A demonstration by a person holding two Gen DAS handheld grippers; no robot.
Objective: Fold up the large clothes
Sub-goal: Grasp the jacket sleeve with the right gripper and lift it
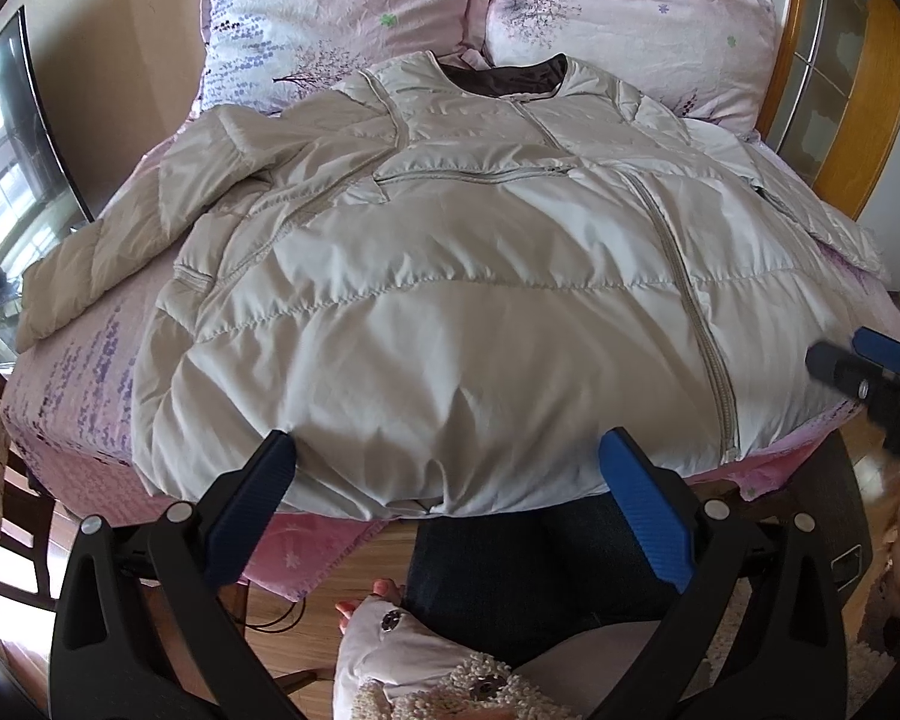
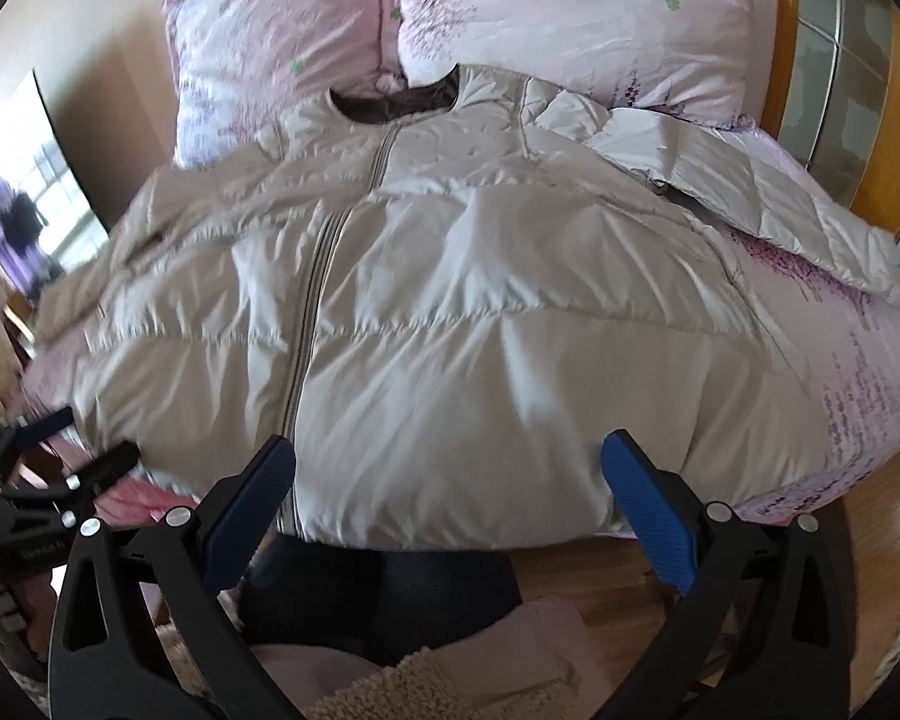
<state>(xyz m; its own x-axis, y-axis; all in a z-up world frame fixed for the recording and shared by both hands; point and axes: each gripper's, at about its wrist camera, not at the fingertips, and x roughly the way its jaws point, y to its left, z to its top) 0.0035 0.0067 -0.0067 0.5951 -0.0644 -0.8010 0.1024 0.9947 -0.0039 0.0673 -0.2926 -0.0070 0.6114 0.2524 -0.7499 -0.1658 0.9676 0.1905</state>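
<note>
A large pale beige puffer jacket (image 1: 450, 276) lies front up on the bed, zipped, collar toward the pillows, both sleeves spread out. It also shows in the right wrist view (image 2: 480, 312). My left gripper (image 1: 447, 456) is open and empty, hovering at the jacket's hem near the bed's front edge. My right gripper (image 2: 447, 456) is open and empty, also at the hem, right of the zipper. The right gripper shows at the right edge of the left wrist view (image 1: 858, 360). The left gripper shows at the lower left of the right wrist view (image 2: 84, 444).
Two pink floral pillows (image 1: 342, 12) (image 1: 624, 24) lean at the head of the bed (image 1: 84, 372). A wooden headboard (image 1: 852, 96) rises at the right. A dark screen (image 1: 12, 138) stands at the left. The person's legs (image 1: 510, 570) and wooden floor lie below the bed's edge.
</note>
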